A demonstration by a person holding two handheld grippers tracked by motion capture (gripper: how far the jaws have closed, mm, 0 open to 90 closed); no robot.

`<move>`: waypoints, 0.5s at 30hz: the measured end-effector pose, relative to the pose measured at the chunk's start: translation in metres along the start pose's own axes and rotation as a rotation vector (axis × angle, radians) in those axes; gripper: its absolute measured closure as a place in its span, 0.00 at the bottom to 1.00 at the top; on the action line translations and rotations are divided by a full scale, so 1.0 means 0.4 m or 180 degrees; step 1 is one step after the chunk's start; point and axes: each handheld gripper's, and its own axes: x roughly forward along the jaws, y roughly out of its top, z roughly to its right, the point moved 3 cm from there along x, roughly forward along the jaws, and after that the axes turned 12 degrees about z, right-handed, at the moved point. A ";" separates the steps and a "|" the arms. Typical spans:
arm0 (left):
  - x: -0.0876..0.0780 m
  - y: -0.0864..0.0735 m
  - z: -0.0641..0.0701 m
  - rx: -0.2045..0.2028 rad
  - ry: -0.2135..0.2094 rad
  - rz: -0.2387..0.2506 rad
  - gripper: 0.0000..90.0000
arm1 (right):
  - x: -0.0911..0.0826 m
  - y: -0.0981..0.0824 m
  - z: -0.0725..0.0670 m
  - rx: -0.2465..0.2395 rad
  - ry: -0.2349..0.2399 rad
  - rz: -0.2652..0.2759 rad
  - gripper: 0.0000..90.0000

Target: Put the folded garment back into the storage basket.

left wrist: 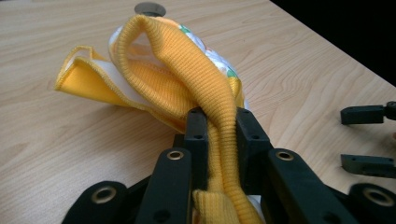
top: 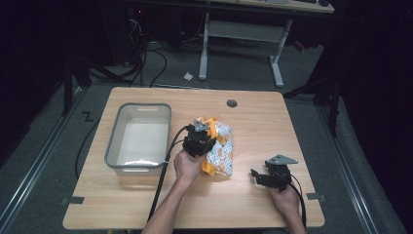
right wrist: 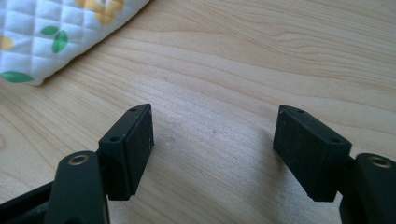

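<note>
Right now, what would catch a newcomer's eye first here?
The bright yellow and flowered cloth at the table's middle, its ribbed yellow band pinched between the left gripper's jaws. A grey tub stands left of it; the right gripper waits open over bare wood.

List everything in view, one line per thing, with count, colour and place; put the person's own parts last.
Table: one, light wood, centre of the room.
Bin: one, grey with a white inside, left part of the table.
Quilted cloth: one, white with yellow flowers, green leaves and a yellow ribbed band, middle of the table.
Round grommet: one, grey, far edge of the table.
Desk frame: one, white, on the floor beyond the table.
Left gripper: one, black, shut on the cloth's yellow band.
Right gripper: one, black, open, low over bare wood right of the cloth.
</note>
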 end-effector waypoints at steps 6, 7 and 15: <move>-0.028 0.028 0.012 -0.0010 -0.0092 0.0102 0.87 | 0.000 0.000 0.000 0.0000 0.0001 0.0000 0.32; -0.031 0.030 0.010 -0.0019 -0.0102 0.0104 0.87 | 0.000 0.000 0.000 -0.0001 0.0001 0.0000 0.32; -0.060 0.042 -0.001 -0.0063 -0.0126 0.0149 0.87 | 0.000 0.000 0.000 -0.0001 0.0001 0.0000 0.32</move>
